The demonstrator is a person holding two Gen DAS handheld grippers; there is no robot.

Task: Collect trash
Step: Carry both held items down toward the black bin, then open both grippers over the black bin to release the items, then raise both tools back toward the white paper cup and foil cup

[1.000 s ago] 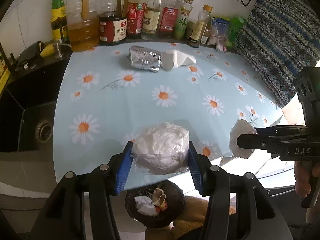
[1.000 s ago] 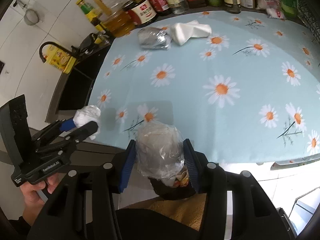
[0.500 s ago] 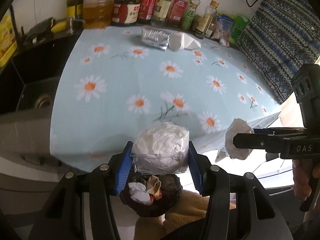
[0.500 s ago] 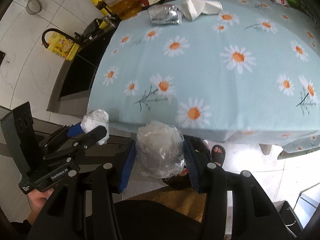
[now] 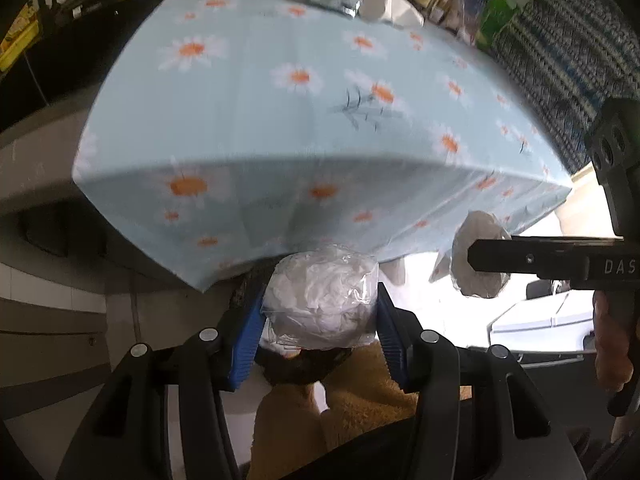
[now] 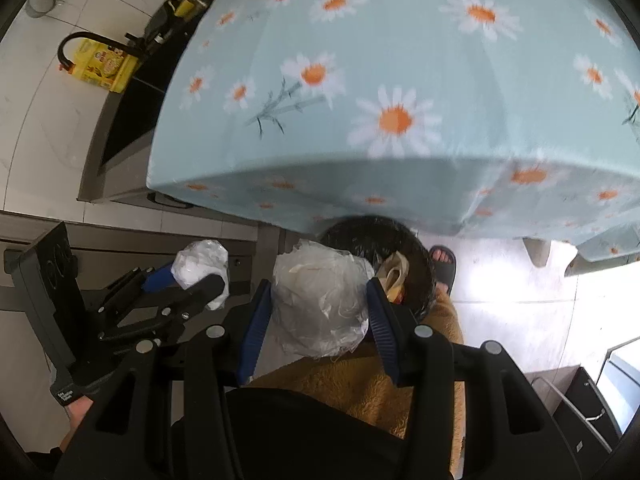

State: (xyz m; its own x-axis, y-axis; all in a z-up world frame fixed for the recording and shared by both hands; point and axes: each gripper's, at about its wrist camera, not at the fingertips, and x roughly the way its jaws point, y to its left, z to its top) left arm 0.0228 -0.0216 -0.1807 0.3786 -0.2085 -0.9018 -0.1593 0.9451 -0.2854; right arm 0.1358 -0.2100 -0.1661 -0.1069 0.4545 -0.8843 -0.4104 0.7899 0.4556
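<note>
Wads (image 5: pixel 320 300) (image 6: pixel 320 300) clamped in both grippers (image 5: pixel 318 320) (image 6: pixel 316 312) should be centred over the bin (image 6: pixel 412 248) under the table (image 6: pixel 400 60) before any release

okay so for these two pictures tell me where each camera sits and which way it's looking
Left wrist: on the left hand-held gripper, looking steeply down past the daisy tablecloth; shows its own fingers on a white plastic wad and the right hand-held gripper.
Right wrist: on the right hand-held gripper, aimed down at the black bin; its fingers clamp a clear plastic wad; a sandalled foot shows.
Shared: tablecloth, both grippers and wads.
</note>
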